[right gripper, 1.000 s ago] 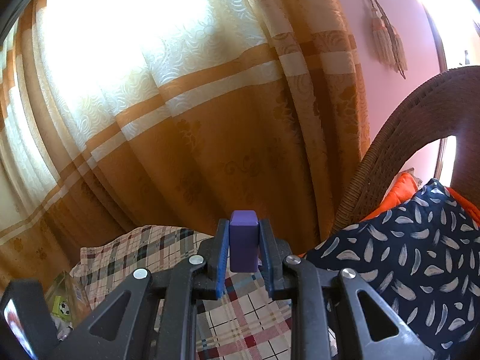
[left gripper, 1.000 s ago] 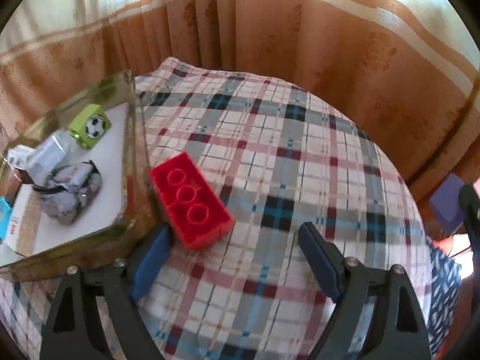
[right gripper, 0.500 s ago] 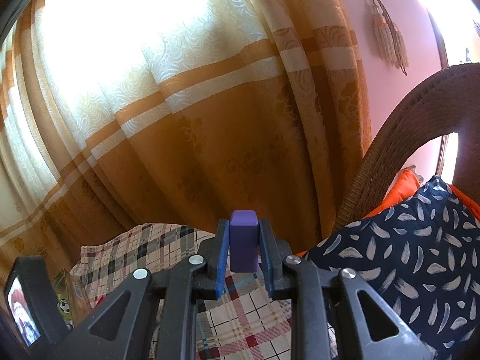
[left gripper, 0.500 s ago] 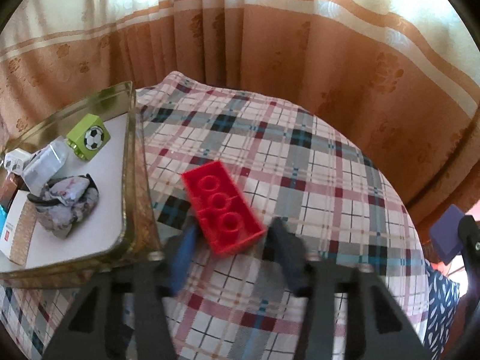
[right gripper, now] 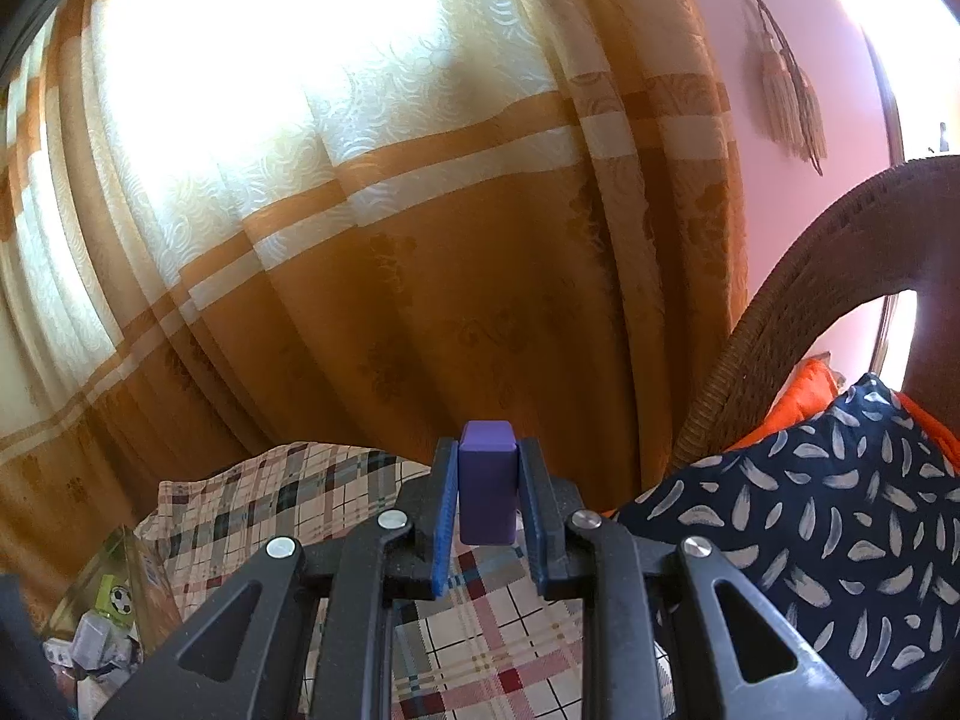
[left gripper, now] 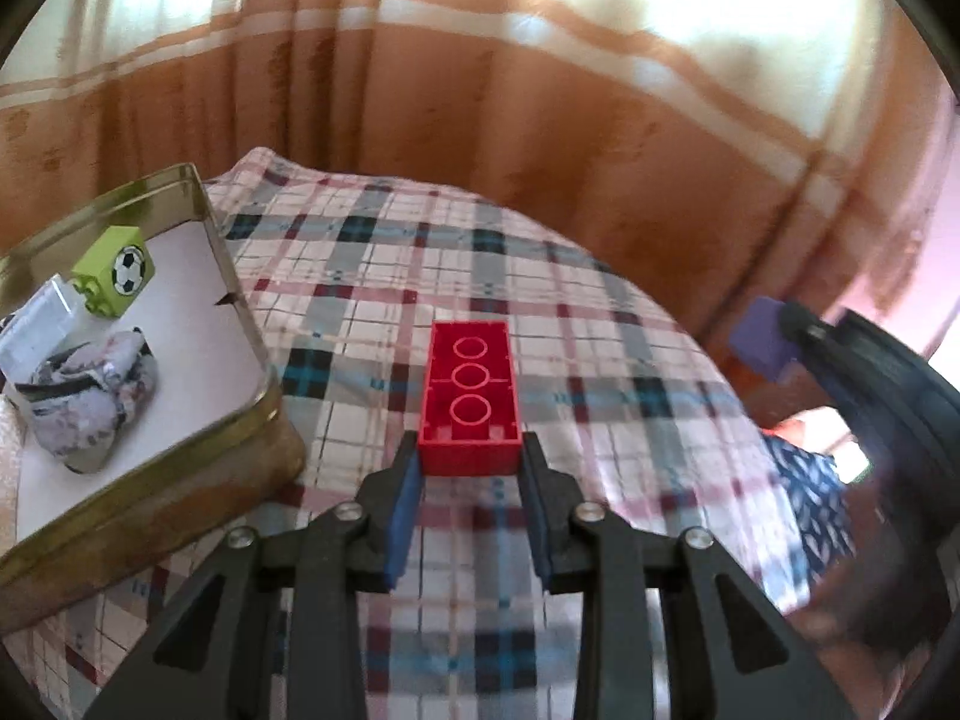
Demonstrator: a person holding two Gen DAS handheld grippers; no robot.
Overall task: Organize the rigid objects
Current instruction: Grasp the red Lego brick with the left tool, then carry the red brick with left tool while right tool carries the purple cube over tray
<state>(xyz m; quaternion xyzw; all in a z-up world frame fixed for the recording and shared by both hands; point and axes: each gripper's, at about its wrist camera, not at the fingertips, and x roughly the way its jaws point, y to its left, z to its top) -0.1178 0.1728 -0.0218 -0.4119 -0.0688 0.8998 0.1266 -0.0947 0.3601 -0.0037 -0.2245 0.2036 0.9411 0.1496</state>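
Observation:
My left gripper (left gripper: 469, 457) is shut on a red brick (left gripper: 469, 385), underside up, and holds it above the plaid tablecloth (left gripper: 600, 324). A gold metal tin (left gripper: 264, 414) lies to its left with a green soccer-ball brick (left gripper: 114, 270) and a crumpled grey cloth (left gripper: 90, 396) inside. My right gripper (right gripper: 486, 468) is shut on a purple block (right gripper: 486, 489), raised above the table's right side; it also shows in the left wrist view (left gripper: 762, 336). The tin (right gripper: 144, 564) appears low left in the right wrist view.
Orange and cream curtains (right gripper: 360, 240) hang behind the table. A wicker chair (right gripper: 780, 312) with a dark feather-print cushion (right gripper: 810, 510) and an orange cushion (right gripper: 798, 402) stands to the right. White packets (left gripper: 36, 324) lie in the tin.
My left gripper closed on the red brick and lifted it, so the brick now points straight ahead between the fingers. The right gripper kept holding the purple block, nearly still.

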